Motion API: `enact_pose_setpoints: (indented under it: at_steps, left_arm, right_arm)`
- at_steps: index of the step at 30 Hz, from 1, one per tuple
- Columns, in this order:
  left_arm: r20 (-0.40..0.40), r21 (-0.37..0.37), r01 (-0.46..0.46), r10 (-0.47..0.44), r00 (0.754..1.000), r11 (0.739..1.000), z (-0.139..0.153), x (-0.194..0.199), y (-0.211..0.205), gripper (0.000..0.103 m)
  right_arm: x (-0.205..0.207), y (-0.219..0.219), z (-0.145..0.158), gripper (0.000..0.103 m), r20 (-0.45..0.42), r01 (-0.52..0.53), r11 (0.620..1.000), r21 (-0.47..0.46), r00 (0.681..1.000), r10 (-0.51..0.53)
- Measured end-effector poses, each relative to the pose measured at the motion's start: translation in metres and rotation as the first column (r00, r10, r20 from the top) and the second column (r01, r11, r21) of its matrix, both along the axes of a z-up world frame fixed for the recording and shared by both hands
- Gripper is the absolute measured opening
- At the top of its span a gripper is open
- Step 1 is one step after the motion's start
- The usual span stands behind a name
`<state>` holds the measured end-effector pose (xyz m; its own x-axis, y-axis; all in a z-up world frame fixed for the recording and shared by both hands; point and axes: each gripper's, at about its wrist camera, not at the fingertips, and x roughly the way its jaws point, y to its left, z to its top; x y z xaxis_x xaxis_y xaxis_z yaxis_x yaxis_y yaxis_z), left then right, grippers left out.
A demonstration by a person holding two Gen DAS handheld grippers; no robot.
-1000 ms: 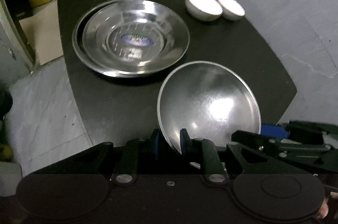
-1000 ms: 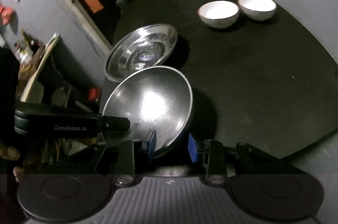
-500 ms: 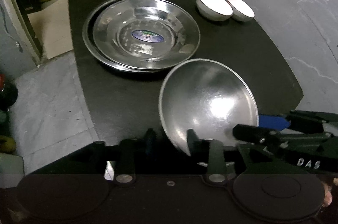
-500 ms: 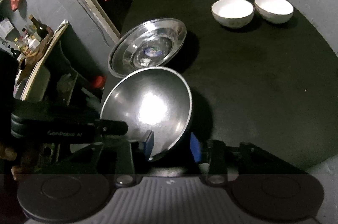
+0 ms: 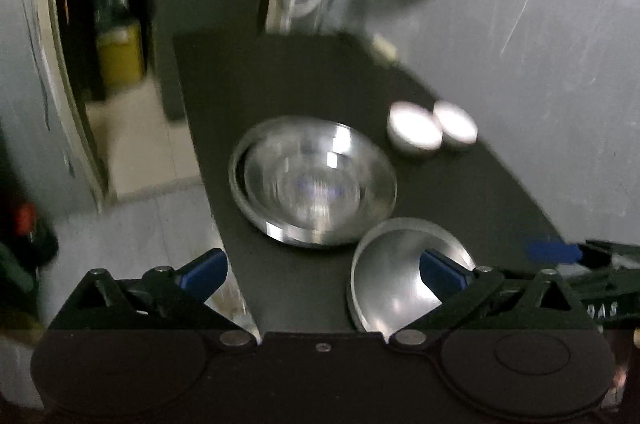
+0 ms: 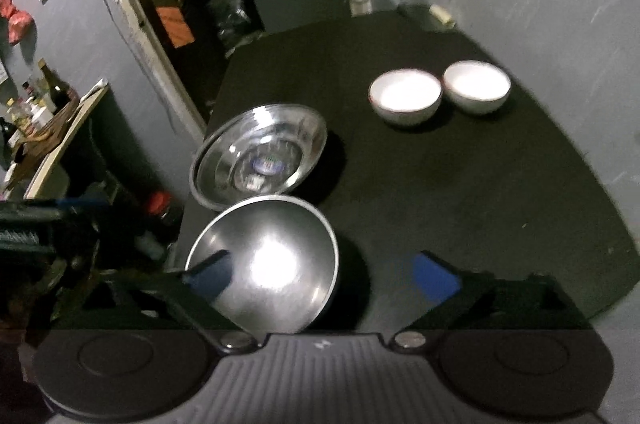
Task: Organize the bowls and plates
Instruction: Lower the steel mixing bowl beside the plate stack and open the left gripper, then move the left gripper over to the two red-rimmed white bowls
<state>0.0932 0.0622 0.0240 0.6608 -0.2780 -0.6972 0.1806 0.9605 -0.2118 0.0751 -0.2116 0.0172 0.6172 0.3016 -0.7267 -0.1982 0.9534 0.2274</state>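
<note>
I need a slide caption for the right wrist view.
Right gripper opening over steel bowl; stacked plates, two white bowls beyond.

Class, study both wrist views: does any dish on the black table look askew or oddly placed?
Yes. The steel bowl sits tilted near the table's front edge, rim raised on one side. The stacked steel plates are off-centre. The two white bowls look orderly.

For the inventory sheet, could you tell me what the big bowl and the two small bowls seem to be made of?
Big bowl: apparently polished steel; silvery, with a bright mirror-like glare spot. Two small bowls: probably glazed ceramic; opaque white inside, with thick walls and a darker rim line, though plastic cannot be ruled out.
</note>
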Motion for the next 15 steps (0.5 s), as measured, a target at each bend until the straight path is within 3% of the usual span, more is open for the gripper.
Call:
enact_pose_setpoints:
  at_steps: [4,6,9,15]
  left_arm:
    - [0.158,-0.002,0.026,-0.025,0.987,1.000,0.015,-0.005,-0.006,0.102]
    - [0.190,-0.012,0.015,-0.012,0.982,1.000,0.019,-0.004,-0.010,0.102]
    - [0.178,-0.041,-0.003,0.010,0.984,0.999,0.021,0.005,-0.016,0.102]
    - [0.179,-0.076,-0.060,0.073,0.981,0.995,0.026,0.022,-0.025,0.102]
  right_arm:
    - [-0.011,0.008,0.007,0.103,0.067,0.019,0.997,-0.075,0.998,-0.013]
    - [-0.017,0.011,0.010,0.103,0.111,0.015,0.992,-0.123,0.994,-0.002]
    - [-0.017,0.012,0.016,0.103,0.169,0.033,0.987,-0.158,0.986,-0.006]
    - [-0.002,-0.004,0.018,0.103,0.208,0.078,0.989,-0.122,0.977,-0.052]
